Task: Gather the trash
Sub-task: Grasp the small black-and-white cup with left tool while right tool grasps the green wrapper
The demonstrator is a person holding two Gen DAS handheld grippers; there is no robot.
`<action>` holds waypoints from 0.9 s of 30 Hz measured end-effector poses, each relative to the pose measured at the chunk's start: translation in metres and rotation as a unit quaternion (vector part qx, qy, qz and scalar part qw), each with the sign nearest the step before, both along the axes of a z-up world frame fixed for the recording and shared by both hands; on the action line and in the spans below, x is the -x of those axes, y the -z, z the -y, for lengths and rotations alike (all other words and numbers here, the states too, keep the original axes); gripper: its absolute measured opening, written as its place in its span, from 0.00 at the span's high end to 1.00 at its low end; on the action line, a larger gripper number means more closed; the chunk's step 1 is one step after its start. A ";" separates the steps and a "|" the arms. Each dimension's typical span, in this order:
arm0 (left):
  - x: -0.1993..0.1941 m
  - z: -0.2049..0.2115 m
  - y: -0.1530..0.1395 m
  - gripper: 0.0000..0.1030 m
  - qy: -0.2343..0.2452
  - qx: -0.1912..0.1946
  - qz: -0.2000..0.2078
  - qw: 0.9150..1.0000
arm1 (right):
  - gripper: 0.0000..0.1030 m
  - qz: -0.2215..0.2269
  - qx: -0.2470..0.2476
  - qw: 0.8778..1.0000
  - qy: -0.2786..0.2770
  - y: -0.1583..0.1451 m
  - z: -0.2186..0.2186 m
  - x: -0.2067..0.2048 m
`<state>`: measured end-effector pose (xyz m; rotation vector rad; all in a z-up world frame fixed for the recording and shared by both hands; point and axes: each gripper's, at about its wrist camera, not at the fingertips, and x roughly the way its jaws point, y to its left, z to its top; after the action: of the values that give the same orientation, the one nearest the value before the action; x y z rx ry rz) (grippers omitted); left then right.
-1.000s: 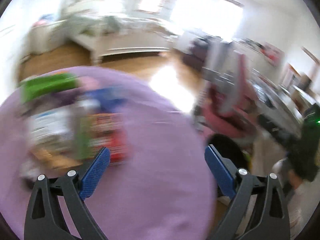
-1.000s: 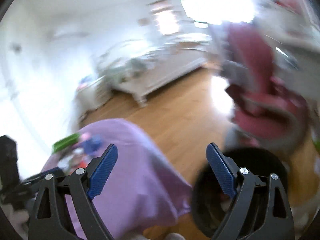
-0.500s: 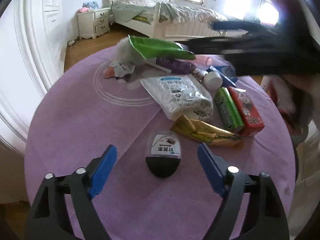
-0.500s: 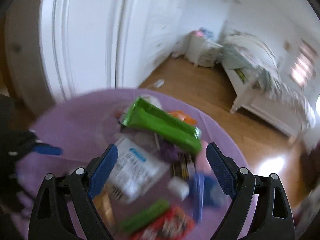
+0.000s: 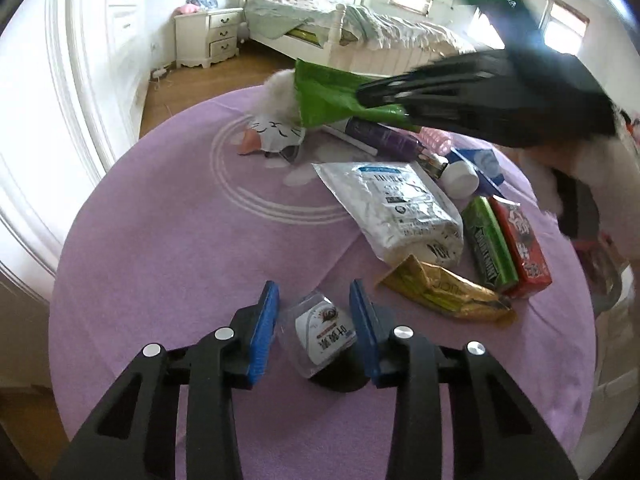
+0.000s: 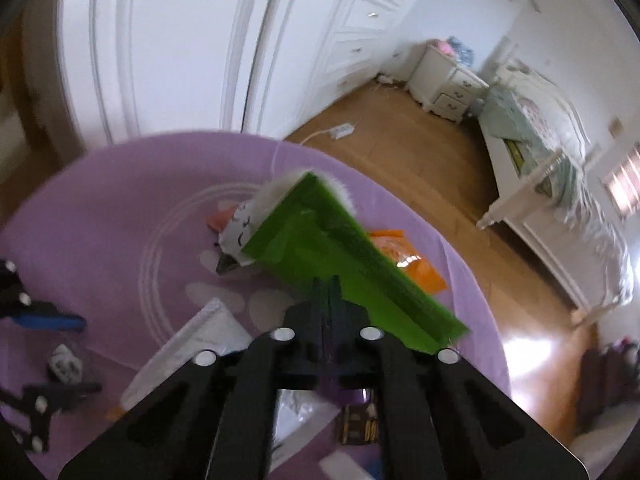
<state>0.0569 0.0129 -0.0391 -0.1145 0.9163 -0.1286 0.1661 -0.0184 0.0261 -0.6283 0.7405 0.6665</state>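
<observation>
- Left gripper [image 5: 314,330]: jaws narrow, blue pads either side of a small clear-lidded cup [image 5: 320,336] at the desk's [image 5: 180,240] near edge; contact looks made.
- Right gripper [image 6: 329,286]: jaws closed together on the green bag [image 6: 340,256], pinching its edge; bag lifted and tilted above the pile.
- White pouch [image 5: 400,208] lies mid-desk, landmark for the rest.
- Gold wrapper [image 5: 444,288] just in front of the pouch.
- Green pack [image 5: 488,244] and red box [image 5: 520,244] beside the pouch, touching each other.
- Purple tube [image 5: 380,136] behind the pouch, under the green bag.
- Plush toy [image 5: 272,128] behind the pouch, far side of the desk.
- Orange packet [image 6: 404,256] under the green bag.
</observation>
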 end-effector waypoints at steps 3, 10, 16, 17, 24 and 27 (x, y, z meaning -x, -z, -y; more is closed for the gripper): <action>-0.002 -0.003 0.000 0.68 0.000 0.013 -0.001 1.000 | 0.98 -0.011 -0.046 0.999 0.010 -0.020 0.024 0.017; 0.016 -0.005 -0.003 0.75 -0.007 0.033 0.005 0.999 | 0.09 0.047 0.013 0.999 0.010 -0.030 0.029 0.014; 0.019 -0.026 0.004 0.77 -0.016 0.112 -0.008 0.994 | 0.05 0.081 0.127 0.987 -0.053 -0.003 -0.013 -0.003; 0.019 -0.030 0.006 0.79 -0.019 0.124 -0.009 0.992 | 0.06 0.087 0.147 0.983 -0.062 0.005 -0.020 -0.005; 0.021 -0.029 0.005 0.80 -0.021 0.132 -0.010 0.991 | 0.60 0.069 0.183 0.979 -0.056 0.025 -0.040 -0.008; 0.022 -0.032 0.006 0.80 -0.022 0.147 -0.009 0.989 | 0.63 0.067 0.109 0.991 -0.023 0.003 -0.018 0.008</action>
<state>0.0350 0.0448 -0.0454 -0.4096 0.9090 -0.2221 0.1583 0.0000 0.0228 -0.8847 0.6812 0.5828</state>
